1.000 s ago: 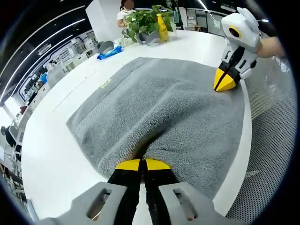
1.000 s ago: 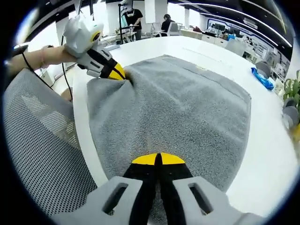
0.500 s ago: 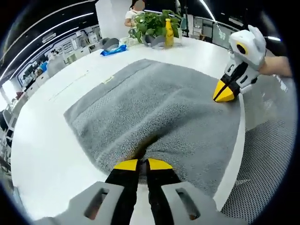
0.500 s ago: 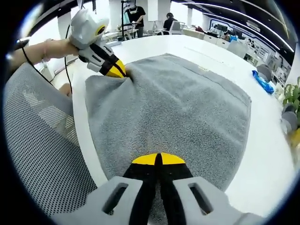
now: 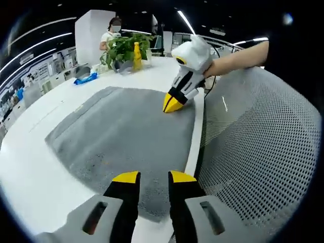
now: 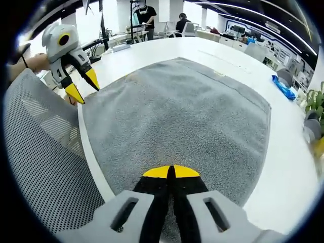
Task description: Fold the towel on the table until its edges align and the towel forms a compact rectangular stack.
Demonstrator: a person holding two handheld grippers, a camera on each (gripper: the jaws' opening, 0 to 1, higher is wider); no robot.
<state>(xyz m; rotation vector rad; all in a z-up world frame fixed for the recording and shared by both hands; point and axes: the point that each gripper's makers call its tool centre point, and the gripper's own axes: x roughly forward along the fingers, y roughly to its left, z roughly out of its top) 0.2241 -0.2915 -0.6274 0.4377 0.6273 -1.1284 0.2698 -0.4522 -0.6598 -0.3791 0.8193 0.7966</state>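
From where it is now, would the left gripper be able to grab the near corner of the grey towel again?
Probably yes. The left gripper is open, just off the towel edge near the chair; nothing lies between its tips and the corner. The right gripper is shut on the towel's other near corner.

1. Potted plant (image 5: 121, 46): green leaves, at the far side of the white table (image 5: 30, 172) in the left gripper view; its leaves show at the right edge of the right gripper view.
2. Yellow bottle (image 5: 137, 55): upright, just beside the plant.
3. Blue packet (image 5: 85, 79): lies flat on the table near the plant; seen again as a blue strip (image 6: 282, 85) in the right gripper view.
4. Mesh chair back (image 5: 258, 147): grey, at the table's near edge.
5. Person in a white top (image 5: 110, 34): behind the plant.
6. Person in dark clothes (image 6: 147, 19): stands beyond the table.
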